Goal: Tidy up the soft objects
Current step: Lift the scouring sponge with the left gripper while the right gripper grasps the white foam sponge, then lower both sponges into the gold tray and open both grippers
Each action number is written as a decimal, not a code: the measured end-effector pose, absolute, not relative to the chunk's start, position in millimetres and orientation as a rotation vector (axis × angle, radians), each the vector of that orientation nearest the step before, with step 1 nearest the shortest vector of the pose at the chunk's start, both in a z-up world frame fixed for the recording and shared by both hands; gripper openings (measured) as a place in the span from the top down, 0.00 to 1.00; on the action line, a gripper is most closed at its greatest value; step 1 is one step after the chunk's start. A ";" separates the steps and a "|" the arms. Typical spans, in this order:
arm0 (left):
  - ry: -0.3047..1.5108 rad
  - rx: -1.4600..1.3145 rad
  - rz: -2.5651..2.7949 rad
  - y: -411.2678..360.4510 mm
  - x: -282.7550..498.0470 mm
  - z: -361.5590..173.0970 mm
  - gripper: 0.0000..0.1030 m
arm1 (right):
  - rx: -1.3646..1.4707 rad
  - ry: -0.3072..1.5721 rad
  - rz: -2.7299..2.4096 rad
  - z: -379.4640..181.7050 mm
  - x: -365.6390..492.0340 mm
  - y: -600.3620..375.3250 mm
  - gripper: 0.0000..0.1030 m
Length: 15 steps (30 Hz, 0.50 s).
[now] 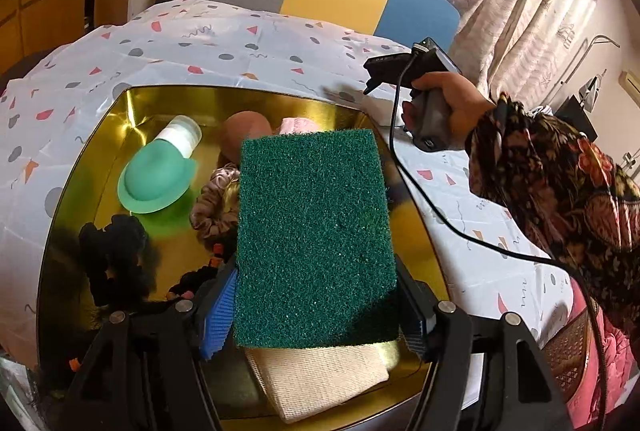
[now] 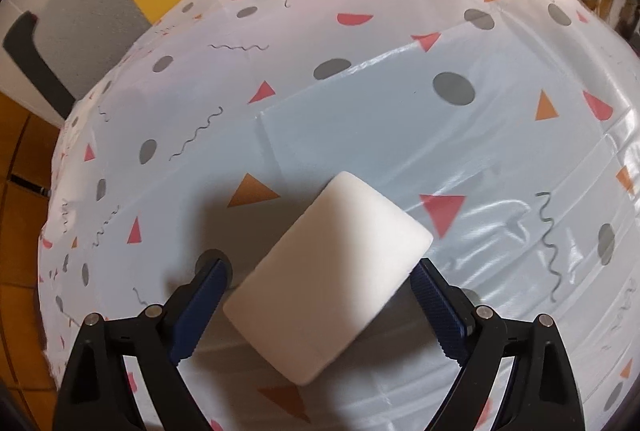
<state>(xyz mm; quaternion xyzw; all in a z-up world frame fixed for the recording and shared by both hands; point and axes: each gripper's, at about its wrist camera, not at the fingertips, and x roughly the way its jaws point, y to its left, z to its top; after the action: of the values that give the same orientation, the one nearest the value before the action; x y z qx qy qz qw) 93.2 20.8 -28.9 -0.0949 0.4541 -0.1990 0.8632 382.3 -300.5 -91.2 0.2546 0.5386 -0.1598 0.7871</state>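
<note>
1. Left gripper point(image 1: 316, 307): jaws wide, clamped on a green scouring sponge point(image 1: 314, 235); the blue pads point(image 1: 218, 315) press its two long edges. The sponge is held flat, scrubby face up, above the gold tray point(image 1: 120, 119).
2. Under the near end of the sponge, a beige cloth point(image 1: 320, 379) lies in the near part of the tray.
3. Left of the sponge in the tray: a brownish scrunchie point(image 1: 214, 203), partly hidden by the sponge; a green silicone bottle point(image 1: 160, 175) with a white cap, lying on its side farther left; a black fuzzy item point(image 1: 116, 255) at the near left.
4. Far side of the tray, beyond the sponge: a round peach-coloured item point(image 1: 244, 133) and a bit of pink fabric point(image 1: 296, 125), both mostly hidden.
5. Right gripper point(image 2: 320, 295): a white foam block point(image 2: 332, 279) sits askew between the fingers; the right pad point(image 2: 436, 307) meets its corner, the left pad looks just clear. Cannot tell whether it is gripped or loose.
6. The block lies over the patterned tablecloth point(image 2: 360, 111); its shadow falls to the left.
7. In the left wrist view, a hand point(image 1: 448, 99) in a floral sleeve point(image 1: 560, 183) holds the right gripper's handle, well right of the tray.
</note>
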 end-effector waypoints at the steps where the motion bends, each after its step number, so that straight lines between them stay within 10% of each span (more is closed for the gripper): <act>1: 0.957 -0.203 -0.418 21.5 93.1 -30.4 0.32 | 0.524 1.163 -0.355 -91.5 384.0 -298.3 0.10; 5: 0.958 -0.203 -0.411 23.5 92.6 -31.9 0.32 | 0.375 1.189 -0.368 -90.9 384.2 -289.8 0.28; 15: 0.965 -0.172 -0.425 13.7 89.1 -34.1 0.32 | 0.420 1.152 -0.208 -85.4 327.7 -314.4 0.36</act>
<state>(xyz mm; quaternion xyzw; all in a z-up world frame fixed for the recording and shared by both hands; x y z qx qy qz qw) 89.1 13.7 -34.1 -0.0822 0.4600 -0.2025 0.8606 327.7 -314.4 -85.4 0.1969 0.5395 -0.0975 0.8128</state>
